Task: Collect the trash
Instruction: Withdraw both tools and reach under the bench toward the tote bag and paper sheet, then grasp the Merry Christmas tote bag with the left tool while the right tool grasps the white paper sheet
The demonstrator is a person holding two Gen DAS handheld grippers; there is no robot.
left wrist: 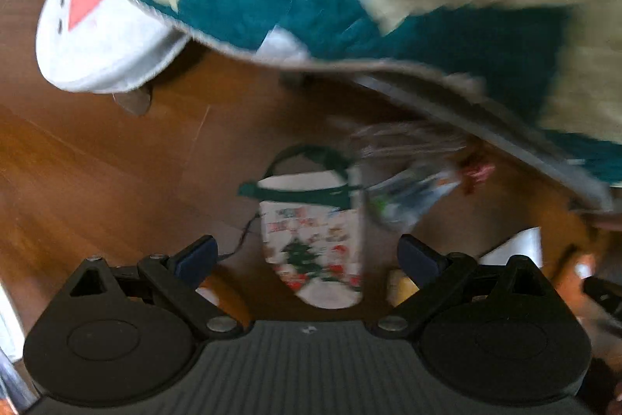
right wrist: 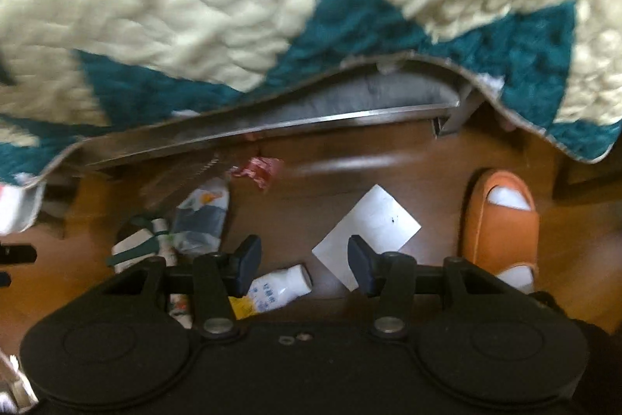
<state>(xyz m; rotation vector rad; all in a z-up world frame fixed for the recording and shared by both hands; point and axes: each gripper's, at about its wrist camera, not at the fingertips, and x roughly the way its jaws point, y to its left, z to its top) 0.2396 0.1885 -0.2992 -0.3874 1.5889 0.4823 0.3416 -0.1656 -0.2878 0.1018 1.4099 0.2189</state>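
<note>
brown wooden floor [right wrist: 388,162] carries all the trash, spread just out from the edge of a bed draped in a teal and cream quilt [right wrist: 233,6]. my left tool [left wrist: 307,255] points down with its jaws spread wide and nothing between the pads; it hangs above a small christmas-print bag [left wrist: 315,240] with a green handle, which lies flat on the floor. just beside that bag, toward the bed edge, lies a crumpled clear plastic wrapper [left wrist: 408,193], and past it a small red wrapper [left wrist: 476,174], both blurred. a round white snowman cushion [left wrist: 97,37] sticks out from under the quilt at the far left of the left view.

my right tool [right wrist: 303,259] is also well open and holds nothing. a small white bottle [right wrist: 280,286] with a yellow end lies on its side on the floor, seen between the pads and partly behind the left finger; i cannot tell whether the finger touches it. a white sheet of paper [right wrist: 369,224] lies flat just beside the bottle, seen partly behind the right finger. in this view the red wrapper [right wrist: 258,170] sits close to the bed frame, the plastic wrapper [right wrist: 202,216] lies between it and the bag [right wrist: 144,244]. my foot in an orange slipper [right wrist: 501,220] over a white sock stands on the floor at the right, near the paper but apart from it.
</note>
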